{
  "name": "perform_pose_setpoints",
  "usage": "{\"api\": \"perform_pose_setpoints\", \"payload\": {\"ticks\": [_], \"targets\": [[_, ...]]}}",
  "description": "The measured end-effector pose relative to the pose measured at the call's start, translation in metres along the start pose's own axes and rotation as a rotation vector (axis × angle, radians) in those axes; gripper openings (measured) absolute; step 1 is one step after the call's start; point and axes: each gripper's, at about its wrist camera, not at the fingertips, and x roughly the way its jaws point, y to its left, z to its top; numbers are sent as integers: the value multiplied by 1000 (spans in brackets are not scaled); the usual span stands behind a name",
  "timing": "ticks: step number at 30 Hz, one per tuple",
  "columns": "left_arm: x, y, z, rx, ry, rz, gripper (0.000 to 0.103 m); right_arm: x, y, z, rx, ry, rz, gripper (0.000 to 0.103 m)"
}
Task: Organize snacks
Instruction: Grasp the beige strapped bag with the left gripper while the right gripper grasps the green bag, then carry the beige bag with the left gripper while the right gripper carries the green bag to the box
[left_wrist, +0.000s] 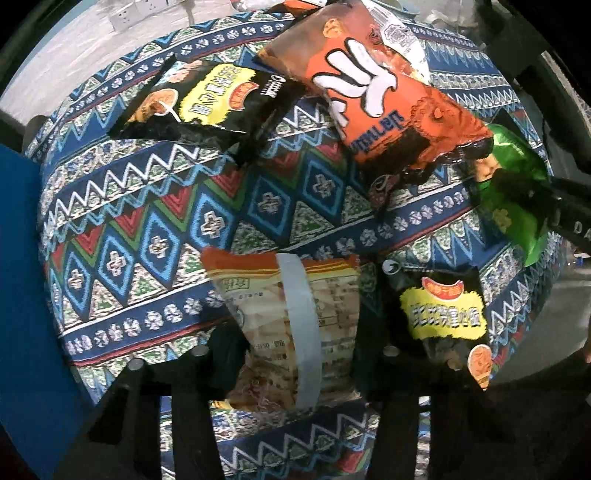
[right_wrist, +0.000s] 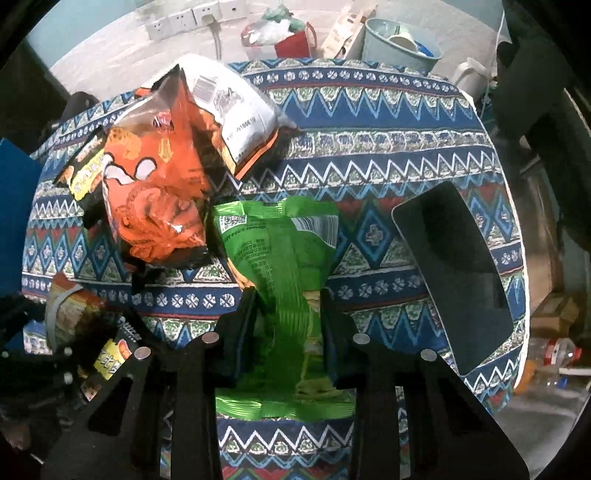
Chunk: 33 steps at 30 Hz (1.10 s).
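Looks like a lived-in home room, not a lab or shop. Round worktop (right_wrist: 369, 110) draped in a bright zigzag-patterned cloth (left_wrist: 155, 229). White wall sockets (right_wrist: 177, 20) with a cable plugged in. Household clutter behind: pale blue basin (right_wrist: 402, 44) holding cups, red bag (right_wrist: 295, 42), white jug (right_wrist: 471, 77). Plastic bottles (right_wrist: 554, 354) and cardboard boxes (right_wrist: 557, 310) on the floor.

Snack bags crowd the worktop's (right_wrist: 369, 155) left side; the right is open, except a black tray (right_wrist: 461, 273).
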Motion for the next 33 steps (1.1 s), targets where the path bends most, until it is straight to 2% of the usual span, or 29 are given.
{"api": "perform_pose_setpoints", "payload": {"ticks": [1,12,26,33], "targets": [[-2,1,-2,2,-13,5,43,-3,-1,0,-3,-5,-4,30],[-28,4,0,29,-106,85,42,-38,8,-4,16,-80,-62,30],[-100,48,-6,-9,-244,121,41,-65,27,11,-10,-183,-7,30],[-127,71,-11,-47,-298,133,41,-80,52,21,-50,-237,34,30]]}}
